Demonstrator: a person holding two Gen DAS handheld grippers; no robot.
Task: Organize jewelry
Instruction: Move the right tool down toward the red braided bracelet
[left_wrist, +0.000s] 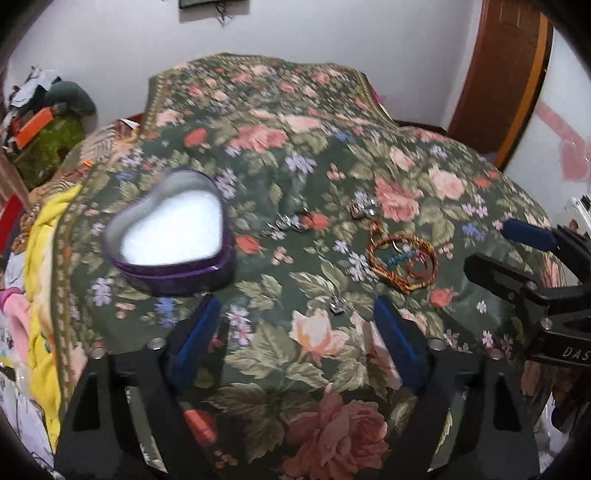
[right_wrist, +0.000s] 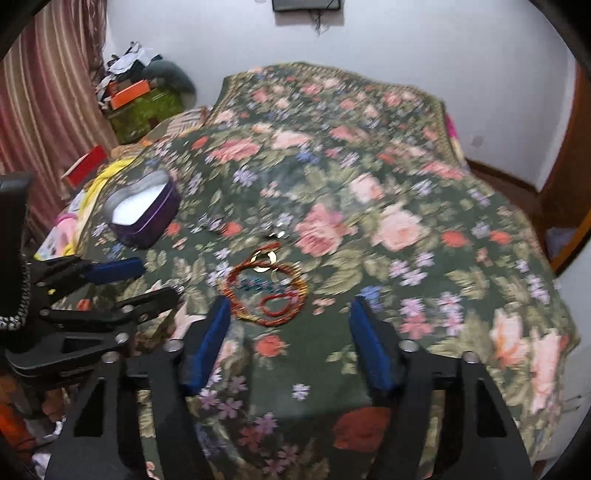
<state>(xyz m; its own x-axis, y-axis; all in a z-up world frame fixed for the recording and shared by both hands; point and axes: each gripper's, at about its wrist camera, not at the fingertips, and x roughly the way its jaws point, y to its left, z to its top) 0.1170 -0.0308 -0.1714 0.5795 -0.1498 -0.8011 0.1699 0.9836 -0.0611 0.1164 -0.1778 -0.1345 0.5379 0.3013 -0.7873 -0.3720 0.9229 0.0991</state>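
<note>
A white-walled bedroom holds a bed spread with a dark green floral bedspread (left_wrist: 295, 155), and everything the task concerns lies on that cloth. The largest piece is the open heart-shaped tin (left_wrist: 170, 225), purple-sided with a white lining, sitting at about ten o'clock from the middle of the left wrist view, with nothing visible inside it. At roughly three o'clock from the tin, well apart from it, lies a heap of red and gold bangles (left_wrist: 402, 258) with something teal among them; in the right wrist view the same heap sits at twelve o'clock, just beyond the blue fingers. Smaller still are the earrings (left_wrist: 286, 223) between tin and bangles, another small metal pair (left_wrist: 362, 208) near the heap, and a single tiny silver charm (left_wrist: 338, 306) nearer the camera. The left gripper (left_wrist: 295, 314) has its jaws spread with only cloth between them; the right gripper (right_wrist: 288, 314) is likewise parted and holds nothing. The step in hand looks like a reach for a first piece. Doing it well likely means bringing the right gripper down over the bangles so one finger slips inside a ring, pinching without snagging the soft cloth, while the left keeps clear or steadies the tin. The tiny pieces blend into the pattern and are easily missed.
</note>
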